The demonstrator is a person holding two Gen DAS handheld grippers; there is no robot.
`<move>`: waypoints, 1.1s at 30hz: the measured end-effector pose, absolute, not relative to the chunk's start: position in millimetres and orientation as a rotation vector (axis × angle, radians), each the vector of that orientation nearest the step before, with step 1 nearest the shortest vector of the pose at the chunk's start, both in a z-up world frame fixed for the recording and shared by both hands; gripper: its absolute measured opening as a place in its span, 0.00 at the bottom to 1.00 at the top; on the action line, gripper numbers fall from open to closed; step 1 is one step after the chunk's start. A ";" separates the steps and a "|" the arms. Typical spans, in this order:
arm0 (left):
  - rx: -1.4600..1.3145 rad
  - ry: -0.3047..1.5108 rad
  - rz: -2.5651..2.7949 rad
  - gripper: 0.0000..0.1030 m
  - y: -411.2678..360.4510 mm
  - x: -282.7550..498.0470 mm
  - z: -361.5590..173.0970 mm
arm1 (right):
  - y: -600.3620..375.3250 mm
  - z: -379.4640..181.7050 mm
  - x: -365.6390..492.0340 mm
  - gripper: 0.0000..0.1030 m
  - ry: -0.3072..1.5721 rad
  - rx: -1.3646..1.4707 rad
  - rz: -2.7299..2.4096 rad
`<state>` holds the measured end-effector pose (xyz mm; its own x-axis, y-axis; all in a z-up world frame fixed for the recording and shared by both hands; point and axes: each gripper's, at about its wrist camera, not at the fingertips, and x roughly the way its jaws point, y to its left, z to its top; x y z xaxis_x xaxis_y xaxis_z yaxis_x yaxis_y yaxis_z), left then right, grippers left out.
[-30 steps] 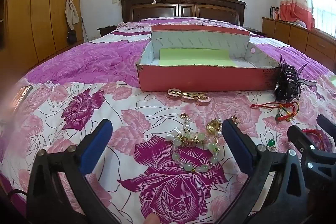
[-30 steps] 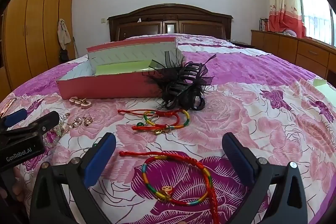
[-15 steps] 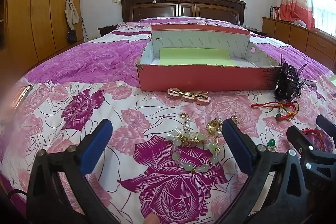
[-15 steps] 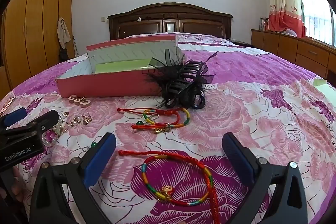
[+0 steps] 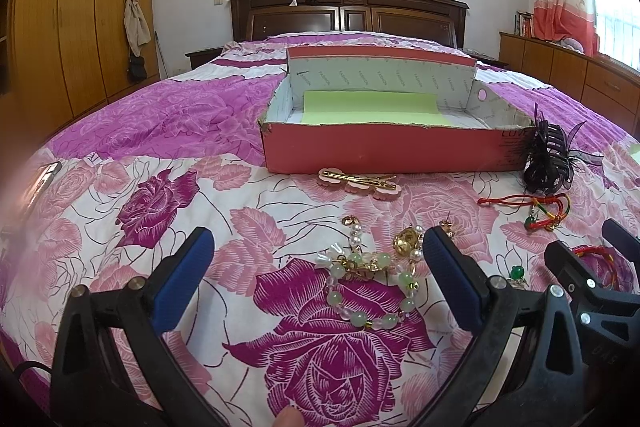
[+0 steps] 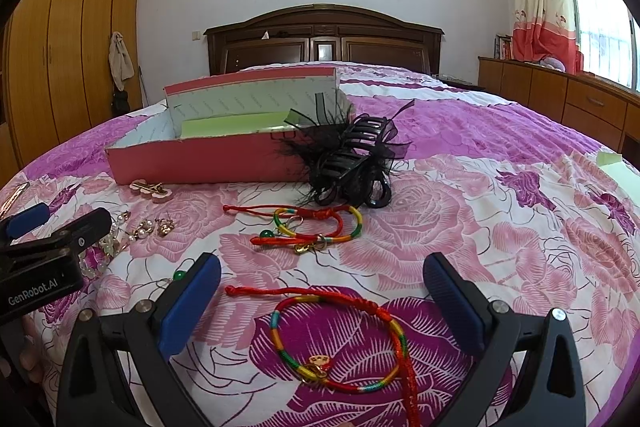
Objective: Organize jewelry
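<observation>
Blue-padded left gripper (image 5: 316, 267) fingers wide apart over bead bracelet (image 5: 372, 287), right gripper (image 6: 320, 295) likewise, empty

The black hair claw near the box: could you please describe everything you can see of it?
The hair claw is a glossy black clip, plastic by its look, with long curved teeth interlocked, so it is closed. Black feathers and sheer ribbon trim its back. It lies on its side on the bedspread, against the right end of the red box. The cord bracelets lie just in front; contact is unclear.
</observation>
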<state>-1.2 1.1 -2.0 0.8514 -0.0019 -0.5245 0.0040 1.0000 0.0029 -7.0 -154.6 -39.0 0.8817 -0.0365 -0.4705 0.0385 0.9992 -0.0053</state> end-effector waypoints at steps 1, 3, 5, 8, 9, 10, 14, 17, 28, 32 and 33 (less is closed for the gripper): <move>0.004 0.552 -0.002 0.95 1.0 -1.2 -1.9 | -154.7 -39.1 -7.0 1.00 0.490 0.004 -0.039; 0.004 0.552 -0.003 0.95 1.0 -1.2 -1.9 | -155.0 -39.3 -7.1 1.00 0.490 0.004 -0.039; 0.004 0.552 -0.003 0.95 1.2 -1.6 -2.3 | -154.6 -39.0 -6.9 1.00 0.491 0.003 -0.039; 0.004 0.552 -0.002 0.95 1.1 -1.2 -2.0 | -154.2 -38.8 -6.9 1.00 0.491 0.003 -0.039; 0.004 0.552 -0.003 0.95 1.1 -1.1 -1.9 | -154.3 -39.0 -6.9 1.00 0.491 0.003 -0.039; 0.004 0.553 -0.002 0.95 1.1 -1.1 -1.9 | -154.7 -39.4 -6.9 1.00 0.492 0.003 -0.039; 0.005 0.553 -0.003 0.95 1.3 -1.5 -2.3 | -154.0 -38.9 -6.8 1.00 0.492 0.002 -0.040; 0.004 0.554 -0.003 0.95 1.8 1.0 -5.0 | -152.4 -39.6 -8.0 1.00 0.493 0.002 -0.040; 0.004 0.554 -0.002 0.95 1.7 1.2 -4.9 | -153.2 -40.2 -7.5 1.00 0.493 0.001 -0.039; 0.005 0.556 -0.003 0.95 2.0 1.3 -5.8 | -152.7 -39.7 -7.2 1.00 0.495 0.001 -0.040; 0.005 0.555 -0.003 0.95 1.8 1.2 -5.0 | -152.6 -39.5 -7.2 1.00 0.495 0.001 -0.040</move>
